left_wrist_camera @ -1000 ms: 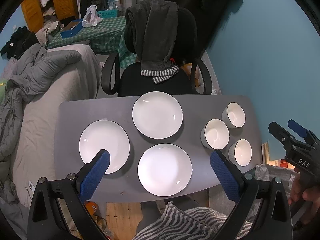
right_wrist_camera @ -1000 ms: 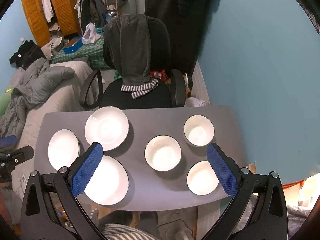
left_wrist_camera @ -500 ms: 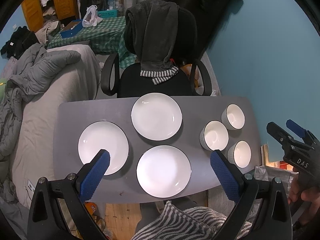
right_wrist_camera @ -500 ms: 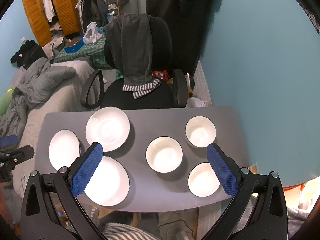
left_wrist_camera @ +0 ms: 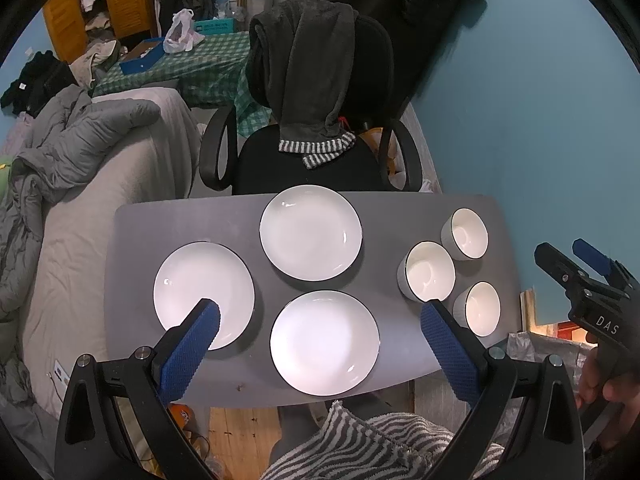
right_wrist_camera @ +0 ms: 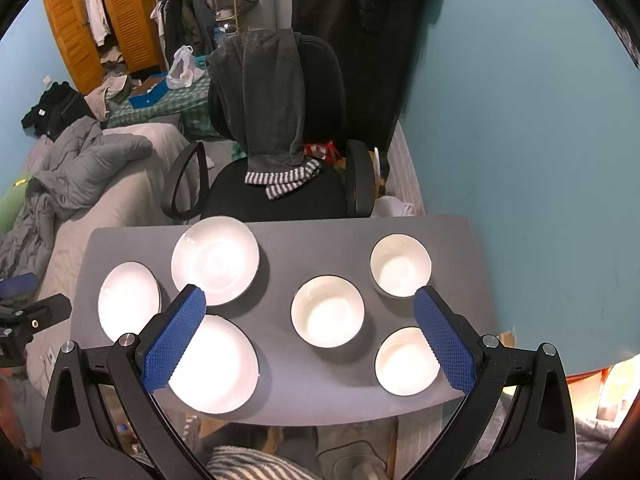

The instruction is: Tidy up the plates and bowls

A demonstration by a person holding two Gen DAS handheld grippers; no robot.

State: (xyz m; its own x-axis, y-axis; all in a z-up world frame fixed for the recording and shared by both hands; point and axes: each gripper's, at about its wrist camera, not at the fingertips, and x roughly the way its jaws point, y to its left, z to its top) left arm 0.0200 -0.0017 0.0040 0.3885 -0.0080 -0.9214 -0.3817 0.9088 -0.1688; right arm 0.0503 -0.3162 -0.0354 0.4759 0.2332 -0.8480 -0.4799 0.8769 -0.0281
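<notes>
We are looking down at three round, glossy white plates (left_wrist_camera: 311, 232) with thin dark rims, lying flat and apart on the left half of a smooth grey table (left_wrist_camera: 132, 224). Three white bowls (left_wrist_camera: 430, 271), round and deep, are clustering near each other on the right half. We are holding the left gripper (left_wrist_camera: 320, 334) above the near plate, its jaws spread wide and empty, blue pads (left_wrist_camera: 192, 350) knobbly in texture. The right gripper (right_wrist_camera: 310, 334) is hovering over the bowls, jaws likewise released. Beyond the table, a black office chair (left_wrist_camera: 304, 168) is carrying a draped dark fleecy garment (left_wrist_camera: 312, 76).
</notes>
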